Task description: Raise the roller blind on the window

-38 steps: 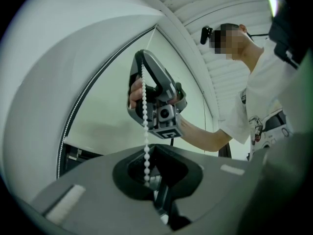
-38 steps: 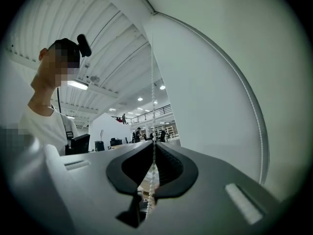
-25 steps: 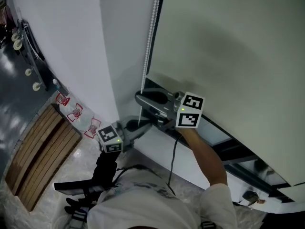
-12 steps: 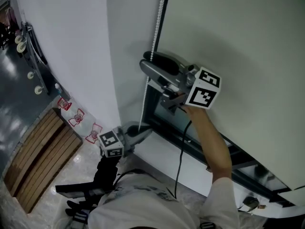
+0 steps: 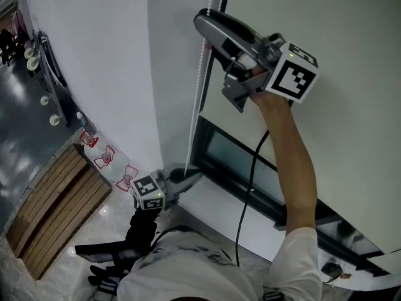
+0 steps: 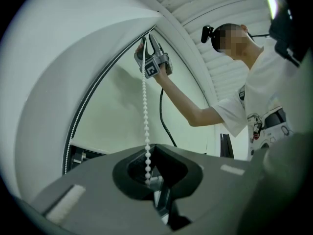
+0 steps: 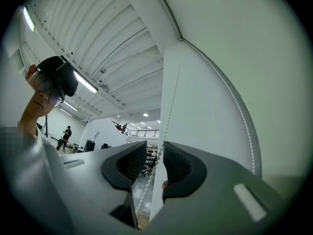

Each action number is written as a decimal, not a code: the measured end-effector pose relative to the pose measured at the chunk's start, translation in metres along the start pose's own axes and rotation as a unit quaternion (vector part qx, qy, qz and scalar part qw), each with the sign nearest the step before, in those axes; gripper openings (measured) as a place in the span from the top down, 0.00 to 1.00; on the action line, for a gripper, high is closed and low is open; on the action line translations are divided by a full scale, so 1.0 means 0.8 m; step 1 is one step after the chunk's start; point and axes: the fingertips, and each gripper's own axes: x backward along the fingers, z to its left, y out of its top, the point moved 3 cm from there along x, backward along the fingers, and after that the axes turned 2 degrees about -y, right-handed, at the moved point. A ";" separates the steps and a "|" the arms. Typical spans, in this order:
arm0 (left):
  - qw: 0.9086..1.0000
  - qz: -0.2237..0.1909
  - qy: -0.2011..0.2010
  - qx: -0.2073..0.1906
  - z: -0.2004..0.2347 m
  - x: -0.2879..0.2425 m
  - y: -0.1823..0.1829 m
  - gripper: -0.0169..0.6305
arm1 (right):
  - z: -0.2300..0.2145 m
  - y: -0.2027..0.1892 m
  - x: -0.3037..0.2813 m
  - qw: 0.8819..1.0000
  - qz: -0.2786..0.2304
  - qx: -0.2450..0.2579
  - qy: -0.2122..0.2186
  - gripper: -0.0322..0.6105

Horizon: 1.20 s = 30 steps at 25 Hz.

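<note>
Head view looked steeply down a white wall (image 5: 94,74) to the pale roller blind (image 5: 326,118), which hung over most of the window, its bottom edge leaving a strip of dark-framed glass (image 5: 235,155) uncovered beneath it. Just beside the blind's left edge hung the white bead chain (image 5: 199,74), running straight from the top of the picture down to the left gripper (image 5: 194,173), which sat low, near the sill. In the left gripper view that gripper (image 6: 149,168) had its dark pads pressed together on the bead chain (image 6: 145,111); the beads ran down into the notch between the pads and ended there, and the chain rose in a straight line to the right gripper (image 6: 146,40), held high against the roller blind (image 6: 117,116). The right gripper (image 5: 202,19) stood well above the left, at the end of a raised bare forearm (image 5: 294,162), its marker cube (image 5: 291,74) facing the camera. In the right gripper view its jaws had just been narrowing, yet they stood spread, and the bead chain (image 7: 164,131) passed freely between the ribbed pads (image 7: 134,163) of that gripper (image 7: 155,163), with neither pad pressing on it. On the floor at lower left lay a slatted wooden panel (image 5: 56,199).
</note>
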 end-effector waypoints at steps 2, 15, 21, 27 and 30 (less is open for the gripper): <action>1.000 -0.001 0.001 0.000 0.001 0.000 0.000 0.98 | -0.003 0.006 -0.002 1.000 -0.008 -0.003 -0.002 0.80; 1.000 -0.004 0.002 0.002 0.001 0.003 -0.001 0.98 | -0.003 0.007 0.011 0.998 -0.056 -0.034 -0.022 0.93; 1.000 -0.004 0.001 0.005 -0.001 0.002 -0.002 0.98 | 0.014 0.008 0.007 0.998 -0.050 -0.028 -0.012 0.93; 1.000 -0.004 -0.002 0.006 -0.003 0.003 -0.005 0.98 | 0.020 -0.004 0.014 0.997 -0.064 -0.044 -0.008 0.93; 1.000 -0.004 -0.003 0.005 -0.005 0.006 -0.010 0.98 | 0.031 -0.023 0.015 0.997 -0.059 -0.046 -0.008 0.93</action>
